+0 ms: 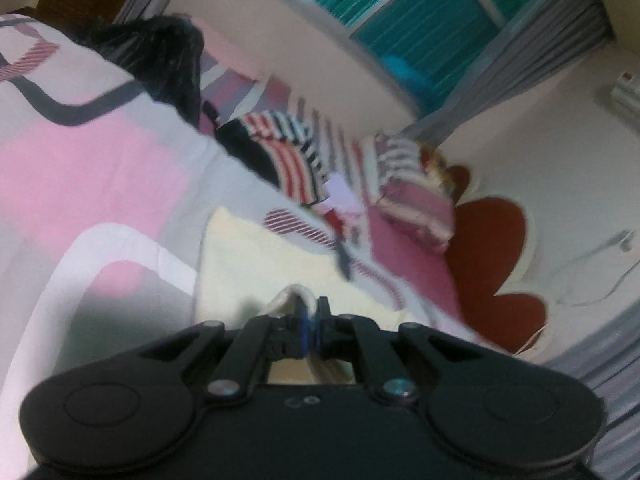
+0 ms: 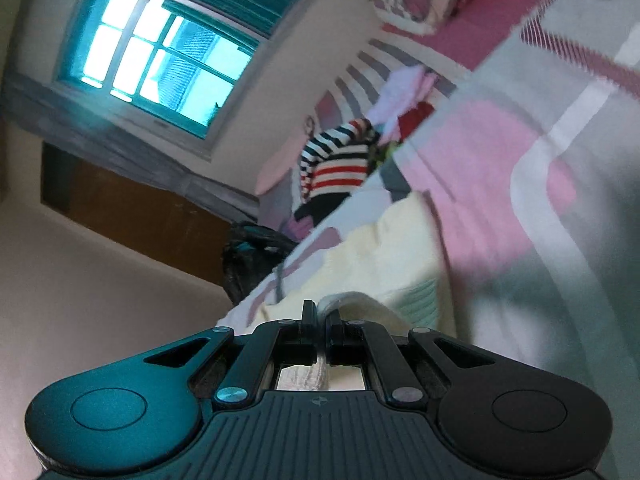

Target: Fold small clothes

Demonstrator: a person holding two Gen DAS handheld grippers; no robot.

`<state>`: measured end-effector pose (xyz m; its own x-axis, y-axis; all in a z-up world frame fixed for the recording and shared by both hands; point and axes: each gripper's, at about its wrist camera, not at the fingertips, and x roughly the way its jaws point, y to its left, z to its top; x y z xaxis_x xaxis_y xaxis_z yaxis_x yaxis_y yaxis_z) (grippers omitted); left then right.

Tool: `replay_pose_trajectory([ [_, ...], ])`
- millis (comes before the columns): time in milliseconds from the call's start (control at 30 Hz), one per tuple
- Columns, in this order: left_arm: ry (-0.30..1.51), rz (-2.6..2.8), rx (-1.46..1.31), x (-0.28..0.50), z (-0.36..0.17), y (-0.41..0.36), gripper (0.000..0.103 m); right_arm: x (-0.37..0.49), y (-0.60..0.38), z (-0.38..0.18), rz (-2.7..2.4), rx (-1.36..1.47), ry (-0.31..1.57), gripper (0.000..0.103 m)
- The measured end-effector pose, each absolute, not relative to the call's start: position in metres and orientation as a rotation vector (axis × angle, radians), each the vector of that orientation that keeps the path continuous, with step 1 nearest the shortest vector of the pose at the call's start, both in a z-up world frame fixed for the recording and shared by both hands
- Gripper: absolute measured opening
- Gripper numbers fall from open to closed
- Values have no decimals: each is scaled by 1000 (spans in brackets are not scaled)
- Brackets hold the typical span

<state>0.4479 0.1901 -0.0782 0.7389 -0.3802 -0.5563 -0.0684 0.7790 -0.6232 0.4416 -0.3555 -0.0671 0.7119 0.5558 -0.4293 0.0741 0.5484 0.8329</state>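
both tongs, left (image 1: 311, 312) and right (image 2: 320, 316), were clamped on edges of the pale yellow garment (image 1: 256, 256), which lay on the pink patterned bedspread (image 1: 80, 168) short of the striped clothes pile (image 1: 288, 152); keeping both corners level and taut would fold it squarely

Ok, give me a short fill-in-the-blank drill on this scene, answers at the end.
1. Both grippers are shut on the pale ____ garment.
2. The left gripper and the right gripper each pinch an ____ of it.
3. The striped top lies on the ____, beyond the garment.
4. The window frame is ____ in colour.

Missing words: yellow; edge; bed; teal
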Motion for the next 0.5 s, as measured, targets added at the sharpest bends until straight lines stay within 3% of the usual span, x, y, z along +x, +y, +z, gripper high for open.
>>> replay_pose_trajectory([
  [367,794,-206,-558,510,-106,181,4,488,-369,-115,326,1050,776,3],
  [433,772,-218,-563,515,-111,179,13,492,-374,-126,331,1108,756,15],
  [467,749,-219,-578,516,-112,180,32,493,-376,-128,310,1113,746,49],
  [500,723,-217,-597,516,-112,180,58,492,-379,-127,298,1115,723,64],
])
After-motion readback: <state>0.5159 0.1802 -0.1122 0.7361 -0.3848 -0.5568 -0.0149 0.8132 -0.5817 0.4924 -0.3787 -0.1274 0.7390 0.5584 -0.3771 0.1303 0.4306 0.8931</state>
